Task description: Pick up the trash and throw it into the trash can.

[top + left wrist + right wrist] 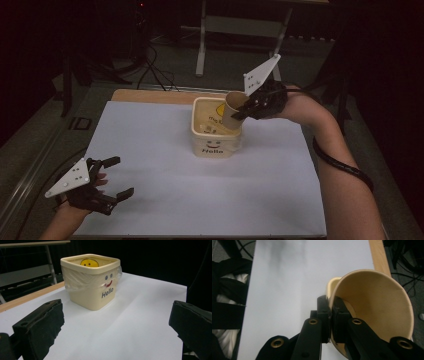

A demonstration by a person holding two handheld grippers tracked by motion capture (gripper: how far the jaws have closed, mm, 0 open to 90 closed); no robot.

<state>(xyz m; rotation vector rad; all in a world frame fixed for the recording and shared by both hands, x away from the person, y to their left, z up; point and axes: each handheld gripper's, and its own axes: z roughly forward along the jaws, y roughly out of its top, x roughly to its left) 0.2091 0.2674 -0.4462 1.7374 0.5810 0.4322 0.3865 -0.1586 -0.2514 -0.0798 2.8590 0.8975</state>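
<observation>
A white table (165,210) fills the middle of the high view, a strip of bare wood along its far edge. Just above centre stands a cream square tub (216,145) printed with a smiling face and the word "Hello", clear film bunched under its rim. At its upper right corner a tan paper cup (232,111) hangs tilted over the tub's open top, its wall pinched between the closed jaws of the right gripper (243,109), one jaw inside the cup and one outside, as the right gripper view shows. At lower left of the high view the left gripper (117,178) rests near the table's near edge, jaws spread wide and holding nothing, well apart from the tub.
</observation>
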